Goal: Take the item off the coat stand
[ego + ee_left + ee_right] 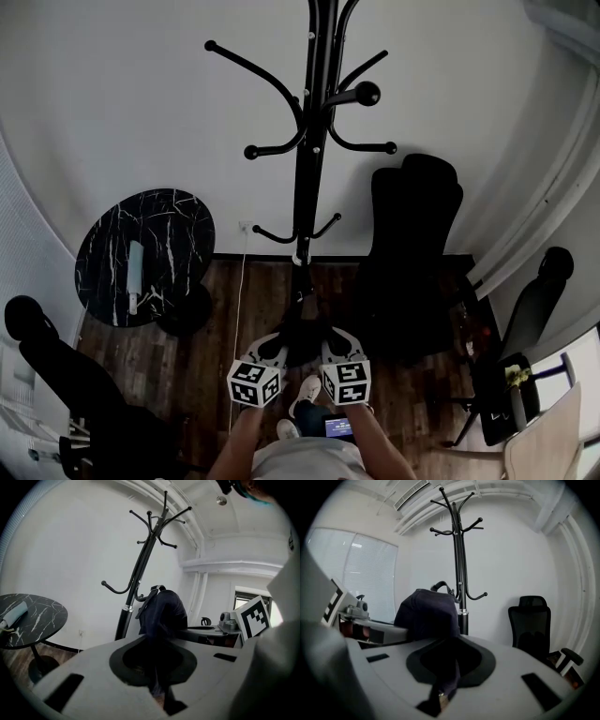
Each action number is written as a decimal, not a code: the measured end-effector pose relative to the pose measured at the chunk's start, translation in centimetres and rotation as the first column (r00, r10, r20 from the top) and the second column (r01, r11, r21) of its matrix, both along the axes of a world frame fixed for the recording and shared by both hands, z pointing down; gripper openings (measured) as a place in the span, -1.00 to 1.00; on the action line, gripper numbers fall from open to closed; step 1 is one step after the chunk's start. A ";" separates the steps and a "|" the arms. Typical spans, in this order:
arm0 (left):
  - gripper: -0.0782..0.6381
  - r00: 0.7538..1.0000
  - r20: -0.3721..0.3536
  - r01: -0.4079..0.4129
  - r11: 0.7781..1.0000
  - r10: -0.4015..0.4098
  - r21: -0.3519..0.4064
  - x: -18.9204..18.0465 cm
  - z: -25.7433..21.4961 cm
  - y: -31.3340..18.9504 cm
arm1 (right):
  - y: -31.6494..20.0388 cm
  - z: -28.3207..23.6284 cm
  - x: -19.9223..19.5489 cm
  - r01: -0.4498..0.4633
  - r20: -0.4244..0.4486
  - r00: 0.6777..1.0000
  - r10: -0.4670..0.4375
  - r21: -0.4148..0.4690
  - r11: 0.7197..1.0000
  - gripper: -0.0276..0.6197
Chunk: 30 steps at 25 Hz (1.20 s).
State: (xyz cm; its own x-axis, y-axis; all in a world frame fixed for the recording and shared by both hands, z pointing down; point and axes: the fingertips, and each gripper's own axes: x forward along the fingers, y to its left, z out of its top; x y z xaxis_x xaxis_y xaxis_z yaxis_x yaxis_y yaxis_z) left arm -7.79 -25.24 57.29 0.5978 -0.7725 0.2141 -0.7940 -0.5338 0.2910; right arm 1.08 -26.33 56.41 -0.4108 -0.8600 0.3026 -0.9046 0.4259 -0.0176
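Note:
A black coat stand (314,141) rises in front of a white wall. Low before its pole hangs a dark navy fabric item with a strap (302,323). Both grippers meet on it from either side. My left gripper (281,345) is shut on a fold of the fabric (161,613), and my right gripper (328,345) is shut on another fold (429,611). In both gripper views the cloth runs down into the closed jaws. The strap's top (154,590) lies close to a lower hook (115,590); whether it still hangs there I cannot tell.
A round black marble table (178,220) with a pale folded thing (135,272) stands at the left. A black office chair (412,244) is right of the stand, another chair (539,300) farther right, and a dark chair (56,366) at the lower left. The floor is dark wood.

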 end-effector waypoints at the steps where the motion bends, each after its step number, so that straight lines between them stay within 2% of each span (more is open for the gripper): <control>1: -0.70 1.000 0.001 0.005 1.000 -0.005 0.004 -0.1 -0.1 0.2 | 0.2 -0.2 -0.1 0.002 0.008 1.000 -0.002 0.000 1.000 -0.81; 12: -0.70 0.997 0.028 0.064 0.997 -0.066 0.053 -1.4 -1.7 2.3 | 2.5 -1.8 -1.2 0.051 0.068 0.996 -0.052 0.028 0.998 -0.81; 21: -0.70 0.994 0.012 0.110 0.993 -0.111 0.051 0.1 -2.8 6.6 | 6.8 -2.8 0.2 0.080 0.094 0.992 -0.083 0.040 0.996 -0.81; 30: -0.70 0.992 0.034 0.122 0.989 -0.125 0.083 1.9 -3.9 11.8 | 11.7 -4.1 2.0 0.095 0.103 0.990 -0.101 0.067 0.993 -0.81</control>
